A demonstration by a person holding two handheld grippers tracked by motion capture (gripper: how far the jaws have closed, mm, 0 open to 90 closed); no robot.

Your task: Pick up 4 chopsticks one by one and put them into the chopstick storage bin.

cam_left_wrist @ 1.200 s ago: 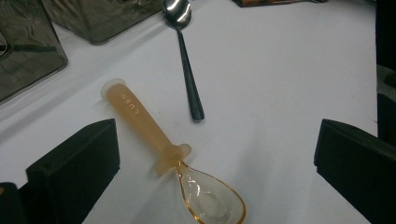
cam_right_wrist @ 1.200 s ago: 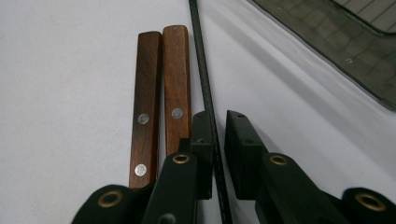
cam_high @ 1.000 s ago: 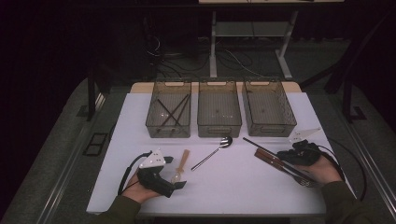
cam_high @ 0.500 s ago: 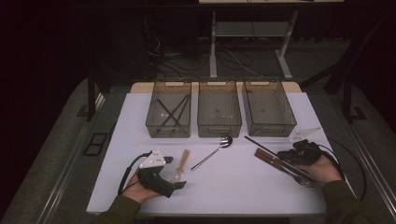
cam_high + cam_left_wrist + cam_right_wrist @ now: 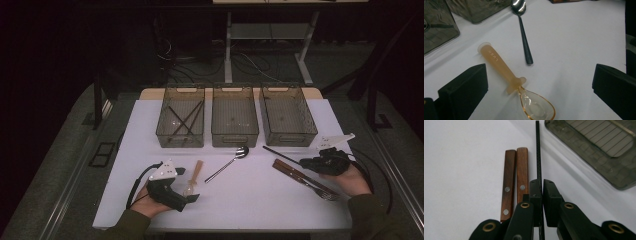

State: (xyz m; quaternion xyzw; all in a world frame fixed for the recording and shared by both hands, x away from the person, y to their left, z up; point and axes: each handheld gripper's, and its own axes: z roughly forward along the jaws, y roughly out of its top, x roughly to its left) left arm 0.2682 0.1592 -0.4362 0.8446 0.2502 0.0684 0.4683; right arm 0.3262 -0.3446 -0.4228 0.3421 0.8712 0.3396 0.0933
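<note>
My right gripper (image 5: 542, 187) is shut on a thin black chopstick (image 5: 538, 157), which runs forward from between its jaws just over the white table. In the high view this gripper (image 5: 306, 162) is at the right, and the chopstick (image 5: 280, 153) points toward the bins. Two wooden-handled utensils (image 5: 516, 175) lie side by side just left of the jaws. My left gripper (image 5: 192, 195) rests at the front left, open. An orange and clear plastic spoon (image 5: 499, 65) lies between its jaws, touching neither one. A metal spoon (image 5: 524, 37) lies beyond it.
Three smoked plastic bins stand in a row at the back: the left bin (image 5: 162, 131) holds black chopsticks, while the middle bin (image 5: 235, 136) and the right bin (image 5: 305, 131) look bare. The fork end of a wooden-handled utensil (image 5: 327, 194) lies near the right hand.
</note>
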